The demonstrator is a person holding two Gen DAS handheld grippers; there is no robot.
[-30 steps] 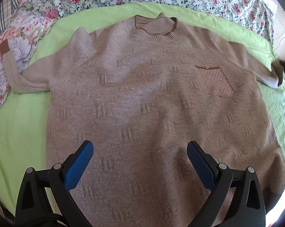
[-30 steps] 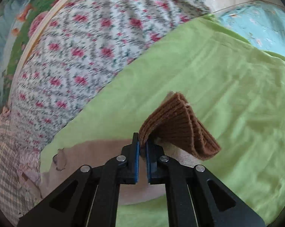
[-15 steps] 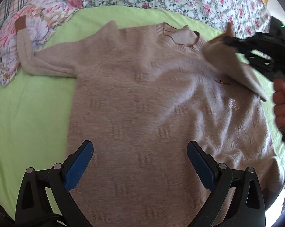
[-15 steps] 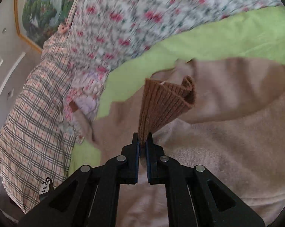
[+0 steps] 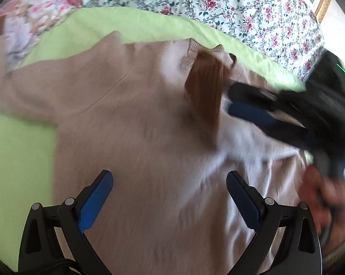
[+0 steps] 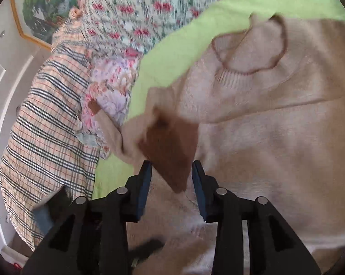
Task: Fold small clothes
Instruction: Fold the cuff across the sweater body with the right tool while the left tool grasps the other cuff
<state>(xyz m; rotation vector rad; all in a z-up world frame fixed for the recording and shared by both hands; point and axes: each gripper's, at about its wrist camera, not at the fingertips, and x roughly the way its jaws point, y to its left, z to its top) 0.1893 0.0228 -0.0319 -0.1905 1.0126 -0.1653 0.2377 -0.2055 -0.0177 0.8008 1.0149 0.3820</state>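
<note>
A tan knit sweater lies front-up on a green sheet. Its right sleeve is folded across the chest; the dark brown ribbed cuff stands just off my right gripper's tips. In the right wrist view the cuff sits between the parted blue pads of my right gripper, loose, over the sweater body. The collar is at the far side. My left gripper is open and empty above the sweater's lower part. The other sleeve reaches onto floral fabric.
A floral bedspread lies beyond the green sheet. A plaid cloth and a floral pillow lie by the left sleeve. A framed picture hangs on the wall. The person's hand holds the right gripper.
My right gripper carried the sleeve cuff over the sweater's chest, then opened; the cuff is free between its pads. The left gripper shifted slightly and stayed open.
</note>
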